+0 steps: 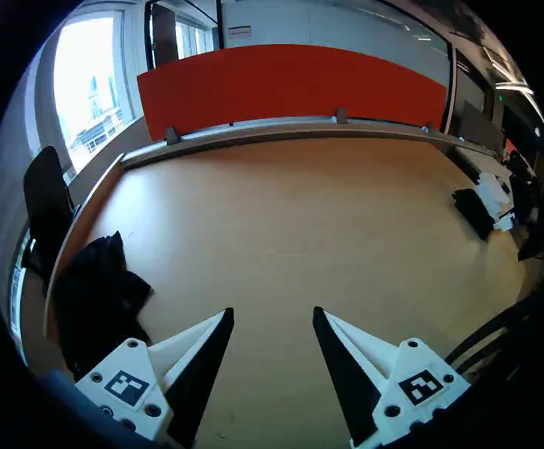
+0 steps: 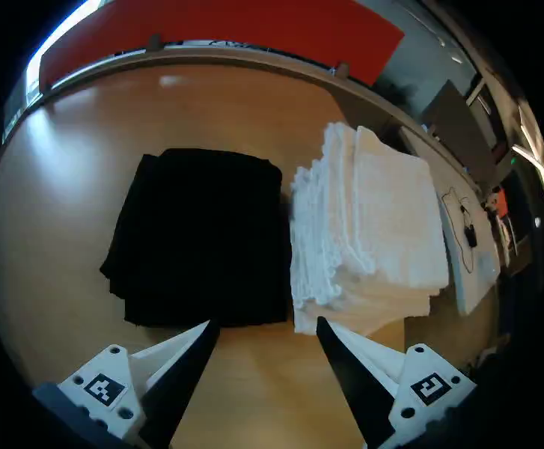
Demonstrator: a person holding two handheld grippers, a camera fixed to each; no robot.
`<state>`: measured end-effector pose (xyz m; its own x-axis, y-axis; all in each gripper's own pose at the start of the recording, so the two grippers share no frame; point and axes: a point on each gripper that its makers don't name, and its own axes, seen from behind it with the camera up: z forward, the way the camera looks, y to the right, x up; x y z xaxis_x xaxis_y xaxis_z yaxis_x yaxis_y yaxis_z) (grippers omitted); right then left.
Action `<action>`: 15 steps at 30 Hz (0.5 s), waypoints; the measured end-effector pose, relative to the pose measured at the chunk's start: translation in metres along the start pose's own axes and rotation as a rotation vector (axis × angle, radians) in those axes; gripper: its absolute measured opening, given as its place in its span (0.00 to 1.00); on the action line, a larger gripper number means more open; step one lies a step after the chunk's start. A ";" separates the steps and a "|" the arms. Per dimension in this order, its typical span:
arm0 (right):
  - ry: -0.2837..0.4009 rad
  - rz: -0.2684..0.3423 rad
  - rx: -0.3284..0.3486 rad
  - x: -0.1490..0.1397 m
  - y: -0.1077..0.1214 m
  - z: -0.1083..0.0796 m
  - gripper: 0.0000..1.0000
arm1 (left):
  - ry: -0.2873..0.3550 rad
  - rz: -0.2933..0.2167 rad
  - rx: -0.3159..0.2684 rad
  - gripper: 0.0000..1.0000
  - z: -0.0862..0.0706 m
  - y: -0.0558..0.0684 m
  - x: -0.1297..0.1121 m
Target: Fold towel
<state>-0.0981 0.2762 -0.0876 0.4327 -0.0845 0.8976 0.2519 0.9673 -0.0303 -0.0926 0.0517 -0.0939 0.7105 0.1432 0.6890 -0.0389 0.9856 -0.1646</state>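
Black folded towels (image 2: 204, 239) lie just beside a taller white towel stack (image 2: 369, 232).

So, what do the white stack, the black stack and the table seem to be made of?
White stack: likely terry cotton towels; the layered edges look nubby. Black stack: soft matte cloth, folded; its weave is too dark to tell. Table: smooth wood-look laminate or veneer, with a faint sheen of reflected light.
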 end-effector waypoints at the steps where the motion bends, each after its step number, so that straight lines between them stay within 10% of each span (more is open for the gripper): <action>1: 0.001 0.000 0.001 0.000 0.000 0.000 1.00 | 0.001 -0.001 0.000 0.78 0.000 0.000 0.000; 15: 0.043 0.033 0.014 0.006 -0.009 -0.009 1.00 | 0.012 -0.006 -0.002 0.78 -0.003 -0.002 0.003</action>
<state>-0.0897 0.2646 -0.0856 0.4774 -0.0627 0.8765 0.2249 0.9729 -0.0529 -0.0887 0.0501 -0.0935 0.7189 0.1364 0.6816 -0.0336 0.9862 -0.1619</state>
